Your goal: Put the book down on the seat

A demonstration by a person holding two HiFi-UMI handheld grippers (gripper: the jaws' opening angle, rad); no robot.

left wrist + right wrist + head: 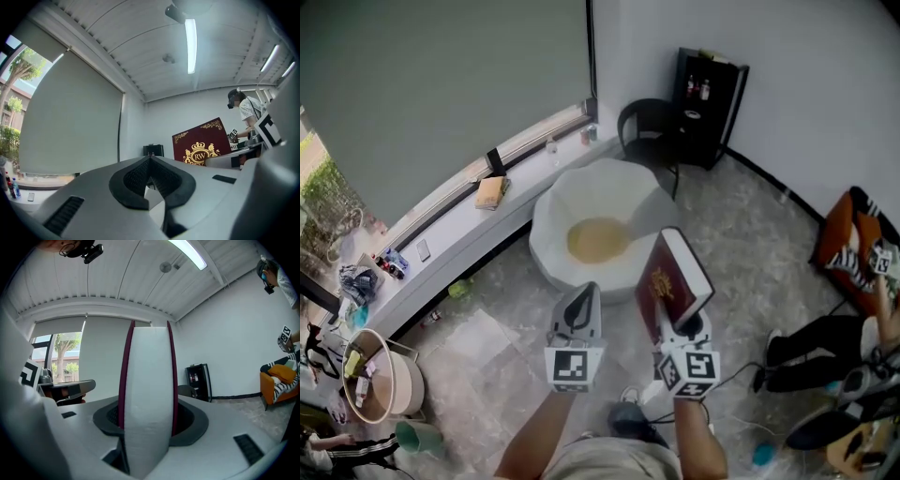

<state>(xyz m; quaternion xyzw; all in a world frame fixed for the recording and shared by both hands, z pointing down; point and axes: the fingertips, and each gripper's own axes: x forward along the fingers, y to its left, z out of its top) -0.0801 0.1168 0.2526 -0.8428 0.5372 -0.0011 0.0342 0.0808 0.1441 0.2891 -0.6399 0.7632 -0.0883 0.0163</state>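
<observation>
A maroon book (671, 278) with gold print stands upright in my right gripper (679, 323), whose jaws are shut on its lower edge. In the right gripper view its white page edge (148, 380) fills the space between the pads of that gripper (148, 416). The white rounded seat (581, 192) with a yellowish cushion (598, 240) lies just beyond both grippers. My left gripper (583, 294) hangs beside the book, to its left, holding nothing. Its pads meet at the tip in the left gripper view (150, 159), where the book's cover (201, 145) shows at the right.
Behind the seat are a black chair (645, 131) and a black cabinet (710, 94). A windowsill (450, 234) with a small book (490, 192) runs along the left. An orange armchair (851, 239) and a seated person (825, 347) are at the right, a basket (380, 375) at the lower left.
</observation>
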